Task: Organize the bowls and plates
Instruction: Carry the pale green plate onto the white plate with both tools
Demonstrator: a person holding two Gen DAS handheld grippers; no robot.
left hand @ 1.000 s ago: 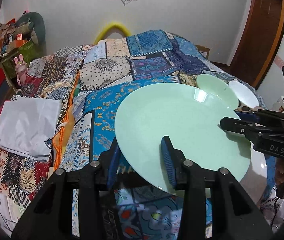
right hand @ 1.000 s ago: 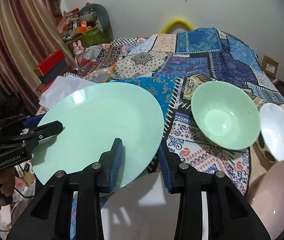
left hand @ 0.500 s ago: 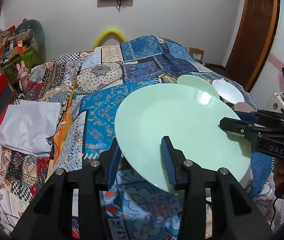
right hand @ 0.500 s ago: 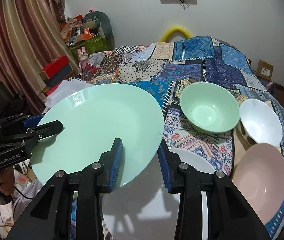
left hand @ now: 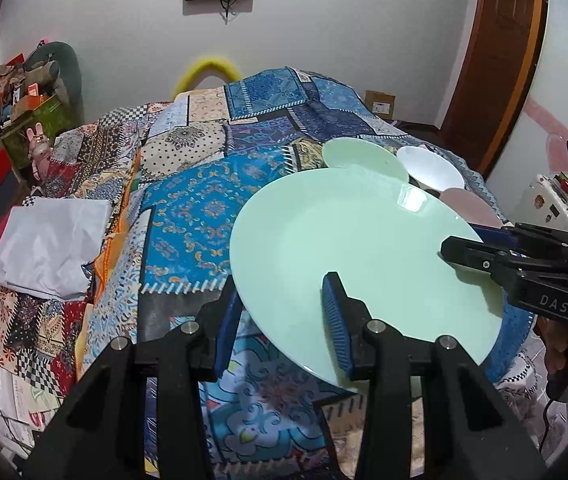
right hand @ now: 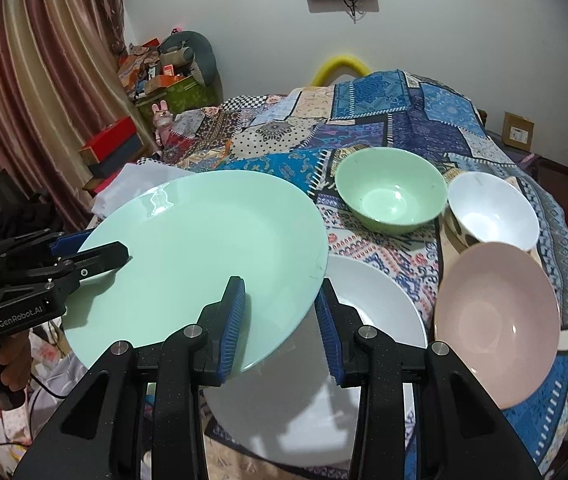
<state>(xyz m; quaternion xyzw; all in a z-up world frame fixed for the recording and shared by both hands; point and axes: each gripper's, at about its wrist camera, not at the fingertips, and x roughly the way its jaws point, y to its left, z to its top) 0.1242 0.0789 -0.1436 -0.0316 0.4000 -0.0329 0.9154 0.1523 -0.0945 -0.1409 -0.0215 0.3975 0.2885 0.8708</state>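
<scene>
Here the green plate sits clamped — both tongs gripping its rim.

- I count two plates: a green plate held up at near left and a white plate beneath it.
- I count three bowls: a green bowl far, a white bowl far right, a pink bowl near right.
</scene>
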